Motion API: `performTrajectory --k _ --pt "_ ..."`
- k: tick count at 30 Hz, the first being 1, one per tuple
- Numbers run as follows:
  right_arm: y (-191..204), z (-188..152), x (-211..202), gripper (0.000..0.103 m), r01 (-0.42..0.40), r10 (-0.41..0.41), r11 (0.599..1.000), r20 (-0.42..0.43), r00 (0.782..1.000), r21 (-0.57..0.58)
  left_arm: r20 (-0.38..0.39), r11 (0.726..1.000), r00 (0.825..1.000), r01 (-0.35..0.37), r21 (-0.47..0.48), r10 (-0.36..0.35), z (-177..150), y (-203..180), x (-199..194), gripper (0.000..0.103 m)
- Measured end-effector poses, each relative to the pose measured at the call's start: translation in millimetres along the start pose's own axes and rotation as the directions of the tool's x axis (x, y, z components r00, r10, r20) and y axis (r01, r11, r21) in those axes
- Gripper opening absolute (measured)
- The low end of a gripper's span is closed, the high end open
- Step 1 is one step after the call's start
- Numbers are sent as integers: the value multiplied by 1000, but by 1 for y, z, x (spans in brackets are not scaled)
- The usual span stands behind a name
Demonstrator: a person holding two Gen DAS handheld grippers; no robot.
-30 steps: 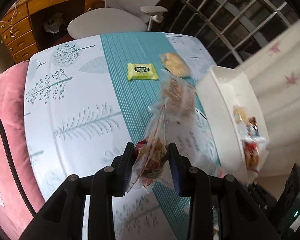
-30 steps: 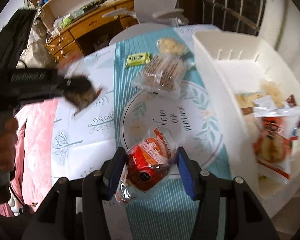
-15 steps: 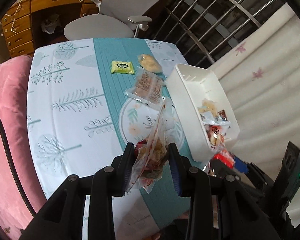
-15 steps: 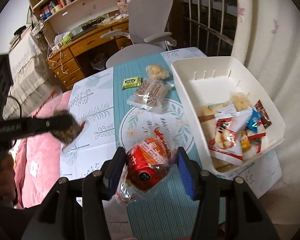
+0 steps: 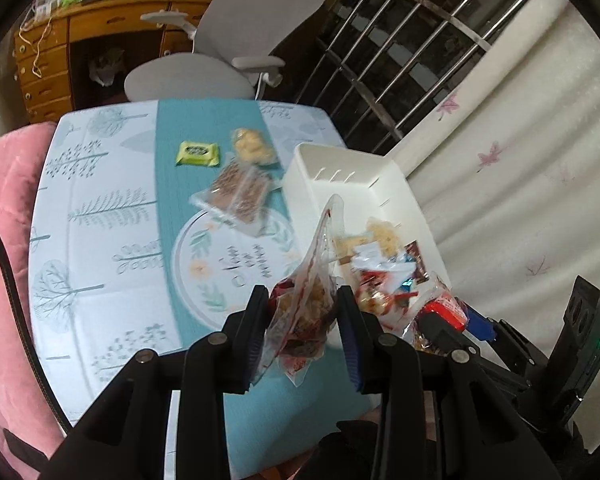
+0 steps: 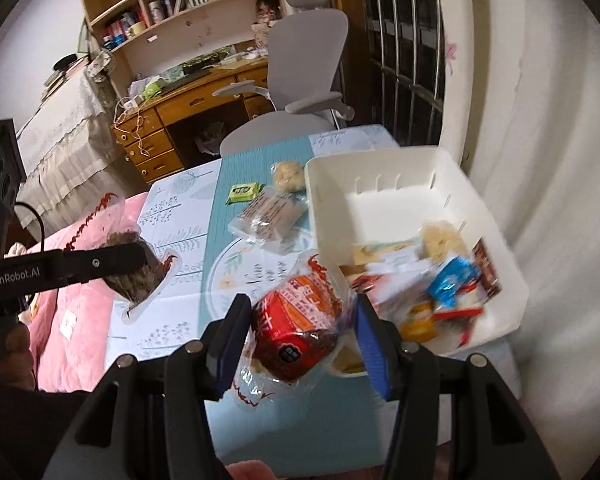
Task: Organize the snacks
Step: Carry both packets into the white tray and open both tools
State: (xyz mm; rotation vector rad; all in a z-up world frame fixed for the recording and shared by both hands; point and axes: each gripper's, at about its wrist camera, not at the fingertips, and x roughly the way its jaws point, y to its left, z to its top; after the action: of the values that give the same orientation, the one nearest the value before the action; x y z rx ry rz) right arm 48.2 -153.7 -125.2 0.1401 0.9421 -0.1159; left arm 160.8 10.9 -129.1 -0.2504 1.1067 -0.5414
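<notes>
My left gripper [image 5: 303, 304] is shut on a clear snack bag [image 5: 306, 308] with brown pieces and red print, held high above the table's near edge; it also shows in the right wrist view [image 6: 136, 276]. My right gripper [image 6: 300, 320] is shut on a red-labelled snack bag [image 6: 296, 328], held above the near left corner of the white bin [image 6: 496, 216]. The bin [image 5: 380, 168] holds several wrapped snacks at its near end. On the table lie a yellow-green packet [image 5: 198, 153], a pale round snack [image 5: 252, 147] and a clear pack of brown biscuits [image 5: 238, 192].
The table has a white leaf-print cloth with a teal stripe [image 5: 172, 128]. A pink cushion [image 5: 4, 208] lies at the left. A grey office chair [image 6: 300, 76] and a wooden desk [image 6: 172, 116] stand beyond the table. A white curtain [image 6: 540, 120] hangs at the right.
Both grippers rose and drew back from the table, each still holding its bag. The right gripper shifted toward the bin's near corner.
</notes>
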Motion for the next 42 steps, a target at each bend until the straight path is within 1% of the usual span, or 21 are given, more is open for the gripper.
performTrajectory --k 10,17,21,24,25,26,27,28,30,33,37,42 --pt "-79 15 -6 52 -35 37 996 20 999 -83 79 999 997 -23 38 20 0 -86 33 33" --pt "-123 30 -14 52 -2 12 988 64 998 -153 134 998 991 -27 54 19 15 -141 59 33" --pt "-142 36 -15 52 -4 19 984 81 997 -177 141 997 990 -36 75 25 21 -163 76 33" --pt "-153 40 -9 53 -17 29 983 60 998 -183 128 996 992 -32 85 21 23 -172 86 34" --pt "-156 41 -6 53 -24 34 982 52 998 -186 127 995 991 -41 94 29 24 -175 87 38" --pt "-158 43 -3 53 -32 40 981 41 998 -191 133 993 990 -60 100 46 25 -179 89 42" --pt "-159 45 -1 54 -40 47 980 31 998 -193 138 992 989 -73 103 58 26 -181 90 54" --pt "-161 45 1 54 -44 49 980 24 998 -194 143 991 988 -81 104 66 26 -183 90 61" --pt "-162 47 4 55 -54 58 979 17 998 -197 146 992 987 -81 98 67 27 -183 92 62" --pt "-163 49 8 55 -65 68 979 9 998 -193 125 992 988 -106 74 96 29 -175 96 68" --pt "-160 47 15 55 -80 79 980 -12 997 -180 88 990 987 -139 26 136 27 -157 95 70" --pt "-144 46 26 56 -103 96 983 -52 994 -152 49 983 982 -182 -14 183 18 -130 86 71"
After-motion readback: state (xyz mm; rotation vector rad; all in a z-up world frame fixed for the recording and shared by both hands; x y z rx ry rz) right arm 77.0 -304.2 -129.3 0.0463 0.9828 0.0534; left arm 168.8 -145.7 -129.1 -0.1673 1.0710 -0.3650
